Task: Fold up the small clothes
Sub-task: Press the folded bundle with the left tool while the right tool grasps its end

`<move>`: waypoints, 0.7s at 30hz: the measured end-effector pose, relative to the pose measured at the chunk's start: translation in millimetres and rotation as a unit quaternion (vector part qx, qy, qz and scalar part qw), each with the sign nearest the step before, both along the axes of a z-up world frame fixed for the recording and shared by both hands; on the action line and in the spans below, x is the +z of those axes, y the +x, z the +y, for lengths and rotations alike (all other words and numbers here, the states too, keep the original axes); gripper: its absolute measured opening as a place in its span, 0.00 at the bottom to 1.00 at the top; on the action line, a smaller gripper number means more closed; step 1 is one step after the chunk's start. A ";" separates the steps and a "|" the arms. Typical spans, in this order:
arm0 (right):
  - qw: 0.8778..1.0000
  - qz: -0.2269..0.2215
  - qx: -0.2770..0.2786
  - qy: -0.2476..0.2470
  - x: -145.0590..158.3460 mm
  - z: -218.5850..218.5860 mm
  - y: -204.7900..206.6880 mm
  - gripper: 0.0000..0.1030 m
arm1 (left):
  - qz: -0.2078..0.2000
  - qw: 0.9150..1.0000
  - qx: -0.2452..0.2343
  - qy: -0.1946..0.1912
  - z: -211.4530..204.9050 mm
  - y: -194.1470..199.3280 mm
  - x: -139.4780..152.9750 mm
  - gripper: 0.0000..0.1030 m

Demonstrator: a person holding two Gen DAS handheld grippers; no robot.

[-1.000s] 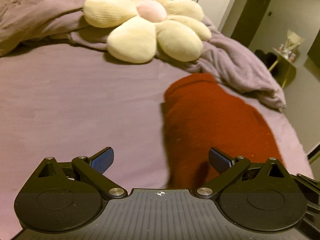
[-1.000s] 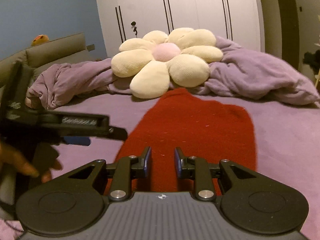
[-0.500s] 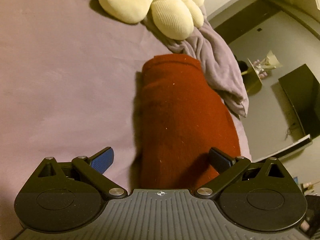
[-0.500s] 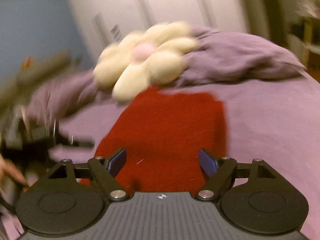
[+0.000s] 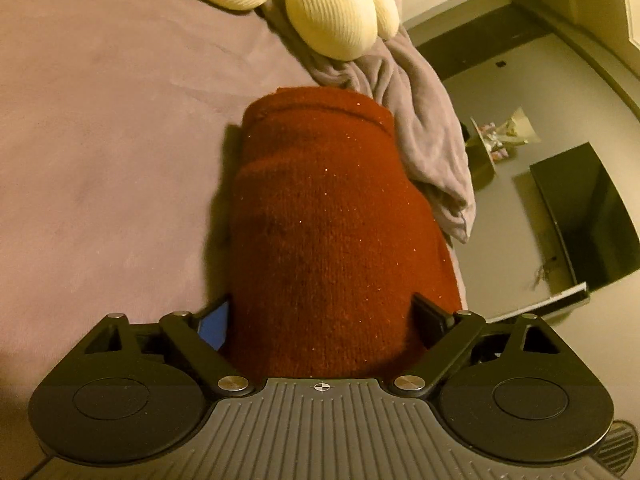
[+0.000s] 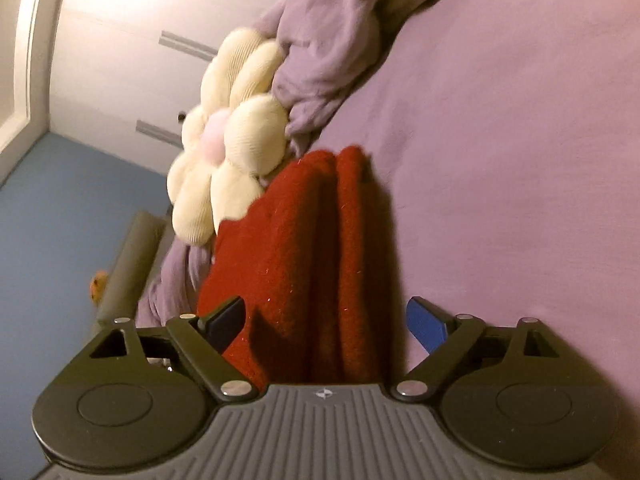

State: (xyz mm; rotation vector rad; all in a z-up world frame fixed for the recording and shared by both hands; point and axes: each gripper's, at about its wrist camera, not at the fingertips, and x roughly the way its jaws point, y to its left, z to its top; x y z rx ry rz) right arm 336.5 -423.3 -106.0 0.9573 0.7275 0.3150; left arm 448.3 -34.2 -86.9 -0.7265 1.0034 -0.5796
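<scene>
1 red knit garment (image 5: 332,216) lies on the bed (image 5: 112,120), already folded into a narrow strip — at least 1 fold left, I judge. Left gripper (image 5: 326,320) jaws, just closing slightly, and right gripper (image 6: 326,320) jaws, just opening, straddle it wide, pressing nothing.

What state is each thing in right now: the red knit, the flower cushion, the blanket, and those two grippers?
Red knit garment: folded, lying on the bed, between both grippers' fingers.
Left gripper: open, jaws just closing slightly, straddling the garment.
Right gripper: open, jaws just opened.
Flower cushion: resting on the blanket.
Purple blanket: rumpled, bunched at the bed's far end.
</scene>
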 end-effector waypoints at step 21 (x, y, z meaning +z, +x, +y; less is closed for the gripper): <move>0.995 -0.052 0.078 0.042 45.6 106.7 8.1 0.49 | -0.076 0.996 0.047 0.029 86.0 -51.4 69.7 0.70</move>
